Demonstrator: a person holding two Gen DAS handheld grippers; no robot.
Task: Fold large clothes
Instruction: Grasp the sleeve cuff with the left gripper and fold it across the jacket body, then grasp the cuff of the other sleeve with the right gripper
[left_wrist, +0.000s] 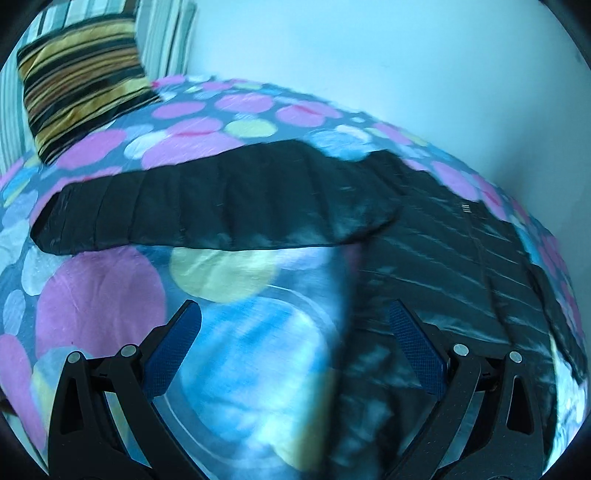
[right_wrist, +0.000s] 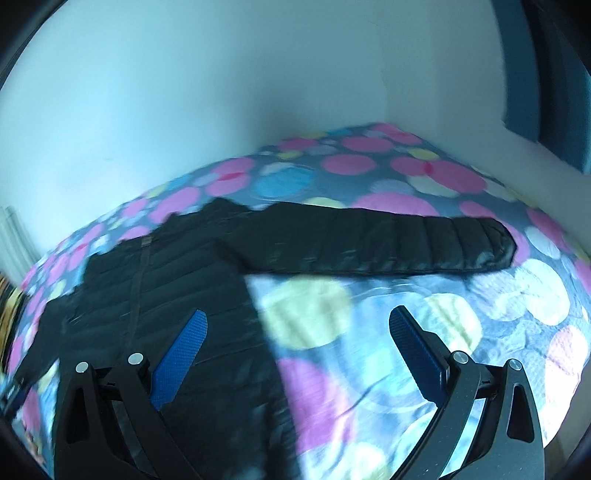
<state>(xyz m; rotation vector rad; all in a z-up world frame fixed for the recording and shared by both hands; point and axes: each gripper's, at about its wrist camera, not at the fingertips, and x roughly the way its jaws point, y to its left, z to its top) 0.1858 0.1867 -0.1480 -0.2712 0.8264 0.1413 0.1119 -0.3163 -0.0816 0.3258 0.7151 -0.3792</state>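
My left gripper (left_wrist: 293, 317) hangs with its jaws spread wide and nothing between them, over the bedspread (left_wrist: 99, 295) at the edge of the black quilted jacket (left_wrist: 443, 258); my right gripper (right_wrist: 297, 323) is likewise wide open and empty, its left finger over the jacket's body. The jacket lies flat on the dotted bedspread, one sleeve (right_wrist: 388, 240) stretched out sideways. Beyond: a striped cushion (left_wrist: 81, 88) and pale wall (right_wrist: 184, 92).
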